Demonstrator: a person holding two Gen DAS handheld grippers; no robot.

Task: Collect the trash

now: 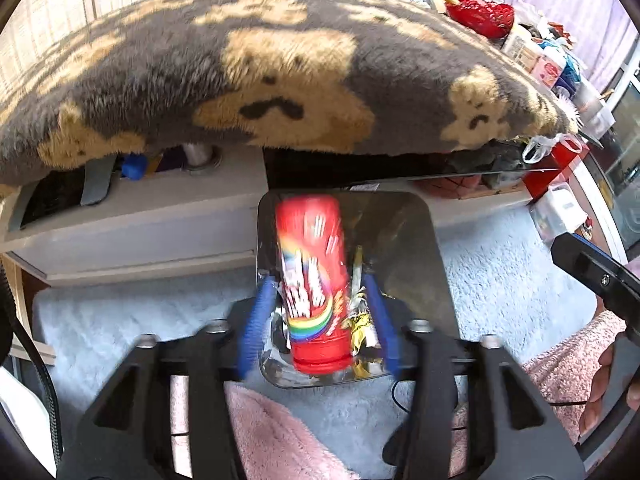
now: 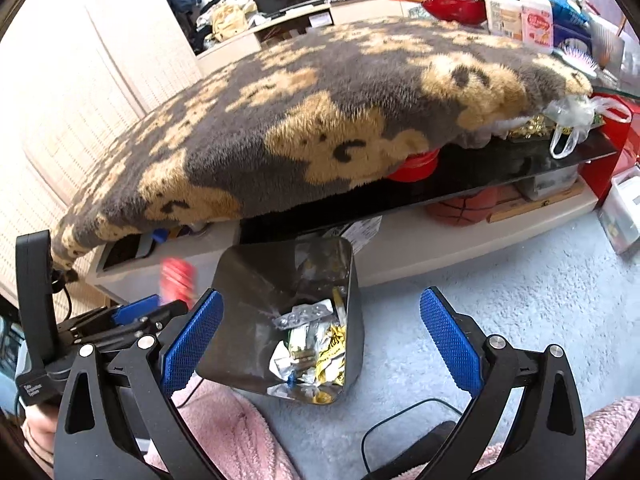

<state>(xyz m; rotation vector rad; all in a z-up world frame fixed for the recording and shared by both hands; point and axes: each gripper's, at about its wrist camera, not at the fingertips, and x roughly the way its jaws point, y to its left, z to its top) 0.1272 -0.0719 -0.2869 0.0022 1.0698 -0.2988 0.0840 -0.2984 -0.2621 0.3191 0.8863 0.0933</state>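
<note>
A red snack canister (image 1: 312, 280) with a rainbow band is blurred between my left gripper's (image 1: 320, 320) blue pads, right over the open bin (image 1: 420, 264). The pads stand wider than the canister, with a gap on the right side, so the left gripper is open. In the right wrist view the canister (image 2: 178, 276) shows as a red blur left of the dark bin (image 2: 248, 280), which holds crumpled wrappers (image 2: 316, 344). My right gripper (image 2: 320, 344) is open and empty, above and in front of the bin.
A grey and tan bear-print blanket (image 2: 320, 128) covers the low table behind the bin. A basketball (image 2: 464, 208) lies on the shelf under it. Red bowls and boxes (image 2: 516, 12) crowd the far right. Pale shaggy carpet (image 2: 500, 280) and a pink robe (image 1: 272, 436) lie below.
</note>
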